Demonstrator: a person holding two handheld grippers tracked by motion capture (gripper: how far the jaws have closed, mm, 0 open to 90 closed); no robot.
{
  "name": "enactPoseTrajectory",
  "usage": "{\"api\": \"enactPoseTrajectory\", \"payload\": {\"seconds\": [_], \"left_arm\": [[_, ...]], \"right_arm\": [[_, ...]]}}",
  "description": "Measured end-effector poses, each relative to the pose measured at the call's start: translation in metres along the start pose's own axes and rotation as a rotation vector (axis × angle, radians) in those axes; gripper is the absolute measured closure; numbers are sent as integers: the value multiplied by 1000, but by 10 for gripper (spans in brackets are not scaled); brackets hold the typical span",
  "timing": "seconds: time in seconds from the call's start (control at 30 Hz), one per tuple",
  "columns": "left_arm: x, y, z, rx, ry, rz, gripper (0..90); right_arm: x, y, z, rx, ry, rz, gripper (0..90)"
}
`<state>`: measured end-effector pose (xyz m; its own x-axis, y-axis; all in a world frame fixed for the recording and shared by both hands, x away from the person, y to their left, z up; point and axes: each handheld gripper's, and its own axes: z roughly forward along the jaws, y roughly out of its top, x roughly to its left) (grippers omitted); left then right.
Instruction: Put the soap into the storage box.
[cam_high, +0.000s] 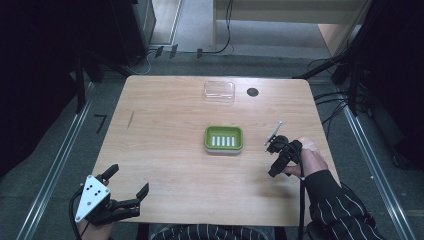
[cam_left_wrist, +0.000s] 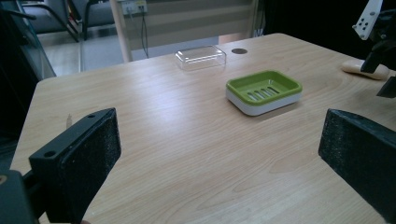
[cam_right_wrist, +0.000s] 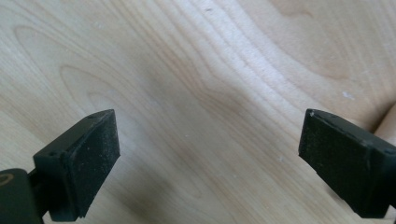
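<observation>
On the pale wooden tabletop (cam_high: 165, 150), both grippers' fingers gape wide, empty: left gripper (cam_high: 131, 184), right gripper (cam_right_wrist: 208, 154) poised above bare wood.

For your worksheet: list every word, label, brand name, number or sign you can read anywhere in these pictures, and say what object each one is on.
There is no readable text in any view.
The green soap dish is plain, with slots only.
The clear lid carries no label.
The wooden table bears only a dark round spot and small marks.
The left gripper and right gripper show holes, not letters.
</observation>
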<state>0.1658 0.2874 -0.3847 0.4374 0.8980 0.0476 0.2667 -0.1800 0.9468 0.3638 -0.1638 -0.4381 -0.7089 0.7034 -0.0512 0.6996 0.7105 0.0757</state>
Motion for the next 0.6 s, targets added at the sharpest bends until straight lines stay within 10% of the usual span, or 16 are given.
{"api": "enactPoseTrajectory", "payload": {"seconds": [0.6], "left_arm": [[0,0,2,7,0,5,0]], "right_arm": [[-41,-8,-6,-25,7,93,58]]}}
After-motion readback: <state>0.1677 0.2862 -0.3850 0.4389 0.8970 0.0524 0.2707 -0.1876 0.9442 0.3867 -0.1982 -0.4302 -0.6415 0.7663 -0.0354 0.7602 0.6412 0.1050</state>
